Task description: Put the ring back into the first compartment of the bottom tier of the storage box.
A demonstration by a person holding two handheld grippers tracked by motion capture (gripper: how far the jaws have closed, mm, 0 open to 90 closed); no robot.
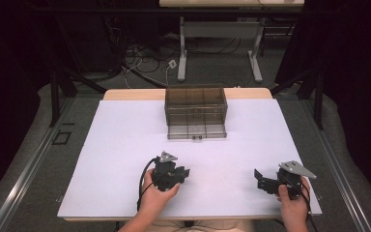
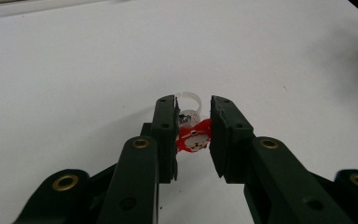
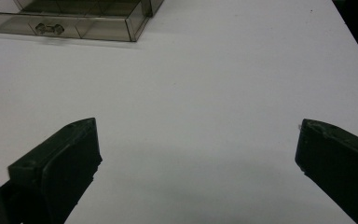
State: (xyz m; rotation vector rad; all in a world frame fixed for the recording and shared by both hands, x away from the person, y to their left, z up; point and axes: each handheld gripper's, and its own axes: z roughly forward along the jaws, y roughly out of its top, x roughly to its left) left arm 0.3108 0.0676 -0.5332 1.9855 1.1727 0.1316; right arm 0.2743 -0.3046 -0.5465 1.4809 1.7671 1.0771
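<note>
A small red toy ring (image 2: 194, 138) with a clear plastic band lies on the white table (image 2: 74, 70), between the jaws of my left gripper (image 2: 193, 114). Both jaws touch its sides, so the gripper is shut on it. In the high view the left gripper (image 1: 185, 172) sits low over the table's middle front, held by a hand. My right gripper (image 1: 257, 175) is at the front right; in the right gripper view its jaws (image 3: 198, 135) stand wide apart, with nothing between them.
A smoky clear plastic drawer box (image 1: 195, 108) stands at the back middle of the table, its bottom drawer (image 1: 196, 131) pulled out toward me. The drawer (image 3: 70, 25) has several compartments. Beyond the table are cables and another table's legs.
</note>
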